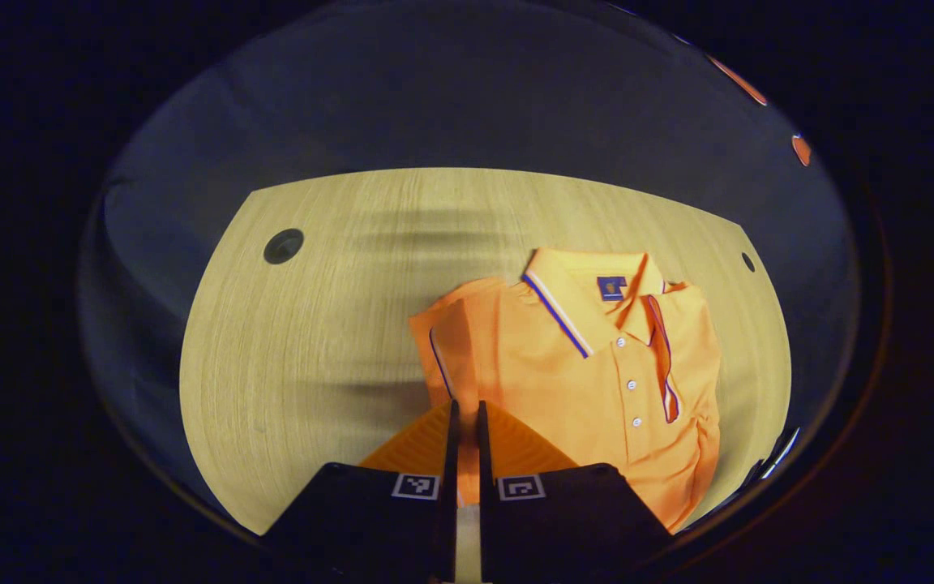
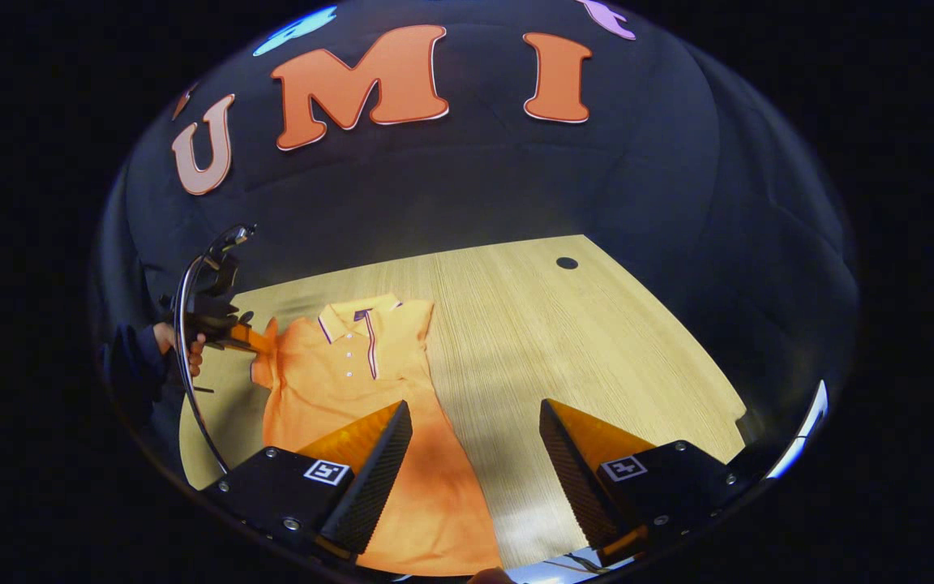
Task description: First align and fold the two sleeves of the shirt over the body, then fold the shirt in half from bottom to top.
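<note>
Orange shirt [image 1: 597,381] sleeve [image 1: 455,341] between closed left hand-held gripper [image 1: 464,410] fingers.

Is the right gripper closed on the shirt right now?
No: in the right gripper view the right gripper stands wide open above the shirt.

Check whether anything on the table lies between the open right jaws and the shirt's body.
Nothing visible does. The right gripper hovers open above the shirt, with bare table to one side. The left gripper is shut on the sleeve, at the shirt's far edge.
</note>
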Demonstrator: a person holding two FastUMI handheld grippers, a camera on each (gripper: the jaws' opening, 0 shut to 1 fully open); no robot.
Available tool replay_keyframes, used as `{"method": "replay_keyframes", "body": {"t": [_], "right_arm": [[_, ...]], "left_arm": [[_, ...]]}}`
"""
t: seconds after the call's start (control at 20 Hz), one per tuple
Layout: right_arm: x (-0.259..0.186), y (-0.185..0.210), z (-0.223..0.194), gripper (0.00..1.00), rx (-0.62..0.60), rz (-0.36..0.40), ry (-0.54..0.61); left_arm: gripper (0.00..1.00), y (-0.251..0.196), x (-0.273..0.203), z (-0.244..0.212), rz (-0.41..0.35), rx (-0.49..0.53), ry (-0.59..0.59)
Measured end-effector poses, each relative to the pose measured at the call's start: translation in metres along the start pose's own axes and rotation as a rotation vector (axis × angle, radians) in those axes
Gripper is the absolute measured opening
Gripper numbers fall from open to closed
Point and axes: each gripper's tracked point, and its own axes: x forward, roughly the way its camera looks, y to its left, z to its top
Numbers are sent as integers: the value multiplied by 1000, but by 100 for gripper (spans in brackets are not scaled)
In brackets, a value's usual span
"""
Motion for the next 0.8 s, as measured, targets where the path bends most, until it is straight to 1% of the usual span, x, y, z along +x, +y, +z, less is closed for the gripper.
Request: {"method": "replay_keyframes", "body": {"t": [0.35, 0.4, 0.5, 0.55, 0.6, 0.65, 0.7, 0.75, 0.8], "right_arm": [[-3, -8, -10, 97, 24, -25, 13], [-4, -10, -12, 97, 29, -34, 17], [-9, -15, -15, 97, 37, -38, 18], [-11, -17, -16, 97, 37, -37, 20], [-12, -18, -17, 97, 34, -34, 21], [-12, -20, -17, 97, 30, -33, 21], [-12, -20, -17, 97, 27, -23, 21], [-10, -21, -16, 98, 22, -12, 21], [-9, -20, -17, 97, 13, 6, 23]], "left_arm": [[12, -77, 19, 7, -78, 106, 24], [12, -84, 24, 6, -77, 119, 38], [12, -97, 27, 3, -103, 119, 47], [21, -101, 26, 1, -118, 107, 47], [26, -105, 24, -1, -137, 93, 46], [41, -107, 20, -2, -148, 82, 43], [45, -111, 19, -3, -165, 77, 40], [65, -110, 14, -6, -159, 74, 42], [73, -108, 7, -6, -150, 71, 35]]}}
